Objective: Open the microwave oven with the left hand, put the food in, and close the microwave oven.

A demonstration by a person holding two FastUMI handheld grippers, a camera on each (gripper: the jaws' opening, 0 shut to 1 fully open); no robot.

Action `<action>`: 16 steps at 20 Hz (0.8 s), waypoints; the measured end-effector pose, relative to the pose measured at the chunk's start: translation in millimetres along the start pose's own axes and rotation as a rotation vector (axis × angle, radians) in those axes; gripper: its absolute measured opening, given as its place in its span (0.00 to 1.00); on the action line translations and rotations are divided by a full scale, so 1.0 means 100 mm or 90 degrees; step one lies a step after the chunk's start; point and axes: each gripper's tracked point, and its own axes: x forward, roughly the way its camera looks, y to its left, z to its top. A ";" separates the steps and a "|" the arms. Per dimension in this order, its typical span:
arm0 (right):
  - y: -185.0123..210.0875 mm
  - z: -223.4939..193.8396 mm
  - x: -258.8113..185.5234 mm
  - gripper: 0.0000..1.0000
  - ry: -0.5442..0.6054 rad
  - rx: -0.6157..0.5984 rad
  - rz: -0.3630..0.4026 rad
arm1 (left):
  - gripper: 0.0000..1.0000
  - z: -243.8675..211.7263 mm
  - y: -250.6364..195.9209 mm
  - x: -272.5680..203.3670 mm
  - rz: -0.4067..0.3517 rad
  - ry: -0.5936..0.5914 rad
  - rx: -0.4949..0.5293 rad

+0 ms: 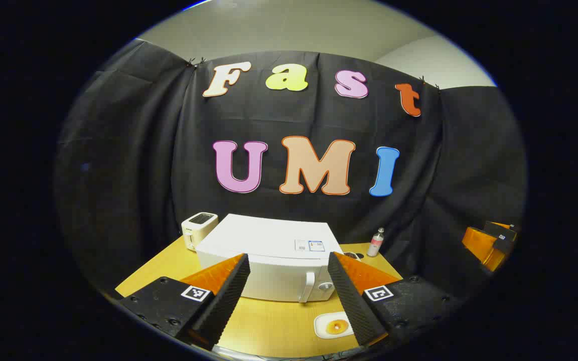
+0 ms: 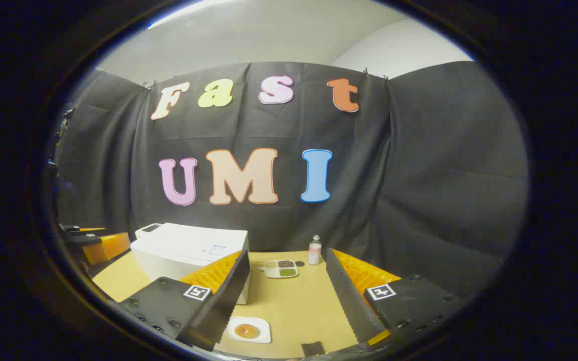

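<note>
The white box-shaped microwave oven [image 1: 269,260] stands on the yellow wooden tabletop [image 1: 274,326], toward its rear left, with the door closed. Its white vertical door handle [image 1: 309,287] and a round control knob [image 1: 325,286] sit at the right end of the front face.

The food, a round orange-brown piece on a small white rectangular plate [image 1: 334,326], lies on the tabletop in front of the microwave oven's right corner, apart from it. In the right gripper view the same white plate [image 2: 248,330] lies near the front edge.

The left tool [image 1: 289,291] hovers above the front of the tabletop, aimed at the microwave oven. It is released: the jaws stand wide apart and hold nothing. The right tool [image 2: 285,296] is likewise released, jaws spread, nothing between them.

Other items:
- A small white appliance with a dark top panel [image 1: 198,228] stands just behind the microwave oven's left rear corner.
- A small clear bottle with pink contents [image 1: 376,242] stands near the back right.
- A white compartment tray holding dark and green contents [image 2: 281,268] lies left of the bottle [image 2: 314,250].
</note>
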 end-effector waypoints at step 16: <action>-0.22 -0.09 0.04 0.97 0.009 -0.021 -0.093 | 0.96 -0.14 0.22 0.16 0.010 0.023 -0.010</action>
